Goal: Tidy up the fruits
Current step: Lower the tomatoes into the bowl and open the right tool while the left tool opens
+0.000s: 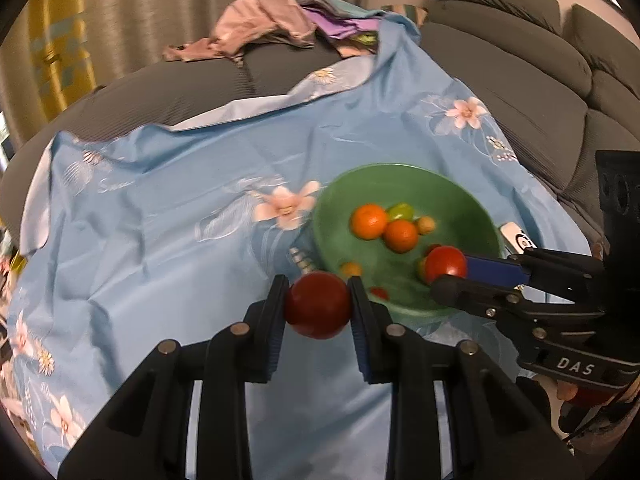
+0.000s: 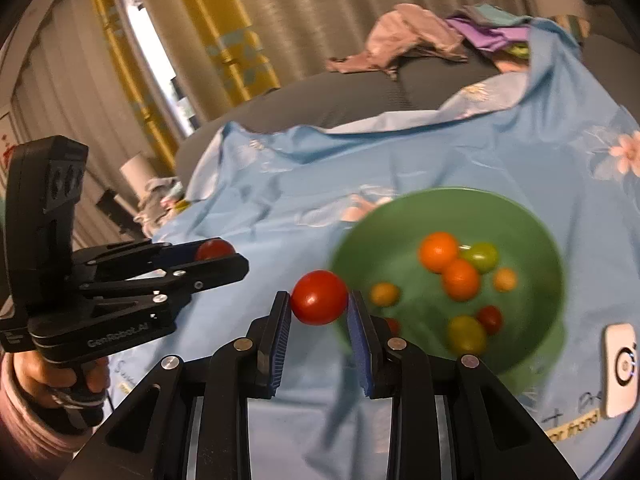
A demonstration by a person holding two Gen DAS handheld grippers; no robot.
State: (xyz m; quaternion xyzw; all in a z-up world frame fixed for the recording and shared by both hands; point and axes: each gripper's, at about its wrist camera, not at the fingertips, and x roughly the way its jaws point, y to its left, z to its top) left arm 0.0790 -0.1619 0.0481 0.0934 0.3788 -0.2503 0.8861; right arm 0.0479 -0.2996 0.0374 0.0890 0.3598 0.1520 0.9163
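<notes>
My left tongs (image 1: pixel 318 304) clench a round red tomato (image 1: pixel 318 305), my right tongs (image 2: pixel 319 300) another glossy red tomato (image 2: pixel 319 297), each pinched at its widest for a secure carry. Both hover by the near rim of the green ceramic bowl (image 2: pixel 532 236), where small oranges (image 2: pixel 439 251) already sit.

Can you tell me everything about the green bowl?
The green bowl is round, deep and smooth, with a glossy look like plastic or glazed ceramic. It sits upright on the blue flowered cloth. Inside lie small fruits: two orange ones touching, a green one beside them, plus little yellow and red ones. A white device lies near its rim. No gripper touches it.
</notes>
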